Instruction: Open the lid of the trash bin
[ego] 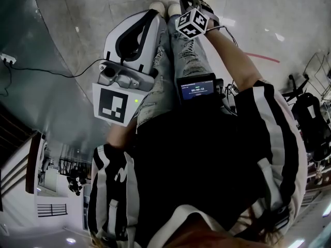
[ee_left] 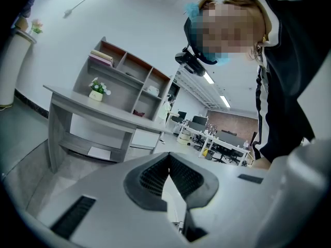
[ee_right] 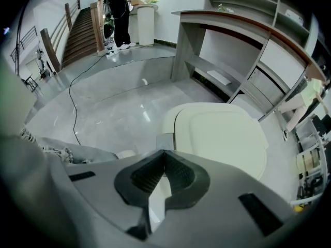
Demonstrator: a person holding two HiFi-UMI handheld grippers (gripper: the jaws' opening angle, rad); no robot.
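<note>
Grey floor (ee_right: 103, 119): cream trash bin (ee_right: 222, 138) standing, grey desk (ee_right: 207, 37) near.

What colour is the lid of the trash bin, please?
The lid is plain pale cream, clearest in the right gripper view.

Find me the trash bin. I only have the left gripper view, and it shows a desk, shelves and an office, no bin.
Observer: The right gripper view has it. The trash bin stands on the floor just beyond the right tool.
Operator: Report the lid.
Observer: The lid lies flat and shut.
Operator: Check the right tool.
Observer: Its jaws are together, holding nothing.
</note>
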